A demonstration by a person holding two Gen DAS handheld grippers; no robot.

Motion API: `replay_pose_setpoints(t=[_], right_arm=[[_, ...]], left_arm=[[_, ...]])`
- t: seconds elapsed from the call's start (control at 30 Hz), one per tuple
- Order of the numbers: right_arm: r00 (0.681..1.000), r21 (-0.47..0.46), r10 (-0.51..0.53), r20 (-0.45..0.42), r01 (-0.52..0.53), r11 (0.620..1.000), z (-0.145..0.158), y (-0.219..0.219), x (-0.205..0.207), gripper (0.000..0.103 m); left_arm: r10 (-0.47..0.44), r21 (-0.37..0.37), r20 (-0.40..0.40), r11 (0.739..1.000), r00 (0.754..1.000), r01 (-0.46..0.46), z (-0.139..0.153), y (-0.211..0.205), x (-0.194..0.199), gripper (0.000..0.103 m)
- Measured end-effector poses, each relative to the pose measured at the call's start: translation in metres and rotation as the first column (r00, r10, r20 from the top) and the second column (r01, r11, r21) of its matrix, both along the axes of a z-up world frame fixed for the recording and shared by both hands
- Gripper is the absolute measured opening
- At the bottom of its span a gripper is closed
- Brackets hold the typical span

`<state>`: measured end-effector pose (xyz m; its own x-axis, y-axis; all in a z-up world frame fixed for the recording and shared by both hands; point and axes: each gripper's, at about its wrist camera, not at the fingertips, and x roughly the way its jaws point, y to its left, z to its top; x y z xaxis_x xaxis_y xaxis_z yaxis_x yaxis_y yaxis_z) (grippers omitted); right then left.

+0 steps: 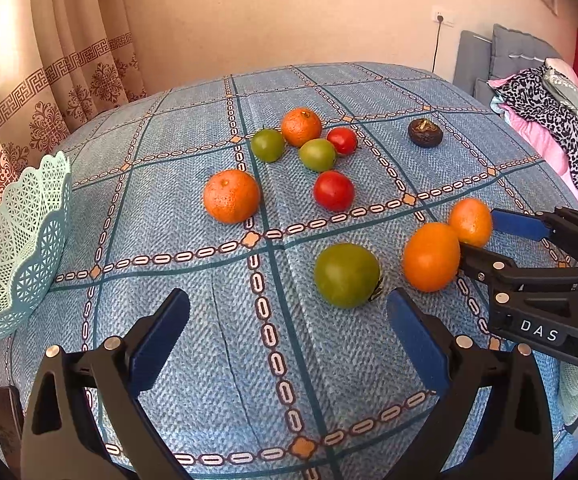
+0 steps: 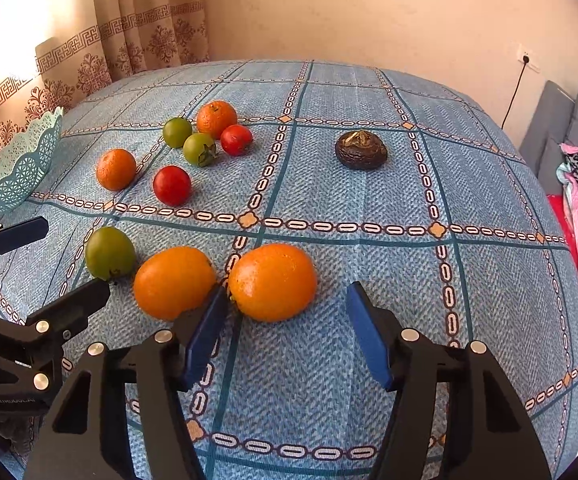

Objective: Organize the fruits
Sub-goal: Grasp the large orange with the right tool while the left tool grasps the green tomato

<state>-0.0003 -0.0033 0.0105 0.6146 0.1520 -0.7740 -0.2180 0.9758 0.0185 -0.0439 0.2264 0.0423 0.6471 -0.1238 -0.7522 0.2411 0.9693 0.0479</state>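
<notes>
Right gripper (image 2: 285, 332) spread wide, one blue pad wedged between two oranges, the right-hand orange (image 2: 273, 282) partly between its fingers, not clamped. Left gripper (image 1: 289, 344) wide open, empty, just short of a large green tomato (image 1: 347, 275). Remaining fruit scattered over the blue tablecloth (image 2: 369, 208); mint lattice basket (image 1: 17, 248) at left edge.

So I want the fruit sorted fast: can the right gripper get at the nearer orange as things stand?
Probably yes. The right gripper is open, and the orange lies just ahead between its fingers. The neighbouring orange sits close beside the left finger, so it may get nudged.
</notes>
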Motion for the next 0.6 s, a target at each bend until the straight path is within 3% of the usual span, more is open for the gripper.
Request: replay_pose_setpoints(t=[0.33,0.43,0.6], right_arm=[[1.0,0.04,0.003,0.018,-0.004,0.999,-0.002,-0.006,-0.001,0.048],[0.999,0.044,0.018,0.027,-0.019,0.999,-0.001,-0.005,-0.004,0.043],[0.999,0.059,0.015,0.031,-0.017,0.998,-0.002,-0.008,-0.005,0.042]], left_arm=[[-0.033,-0.026,-0.013,0.999,0.999,0.033,-0.004,-0.007,0.007,0.081],[-0.054,-0.033,-0.02,0.998,0.998,0.054,-0.006,-0.01,0.009,0.072],[-0.083,-0.069,-0.038,0.994,0.996,0.081,-0.01,-0.012,0.01,0.057]])
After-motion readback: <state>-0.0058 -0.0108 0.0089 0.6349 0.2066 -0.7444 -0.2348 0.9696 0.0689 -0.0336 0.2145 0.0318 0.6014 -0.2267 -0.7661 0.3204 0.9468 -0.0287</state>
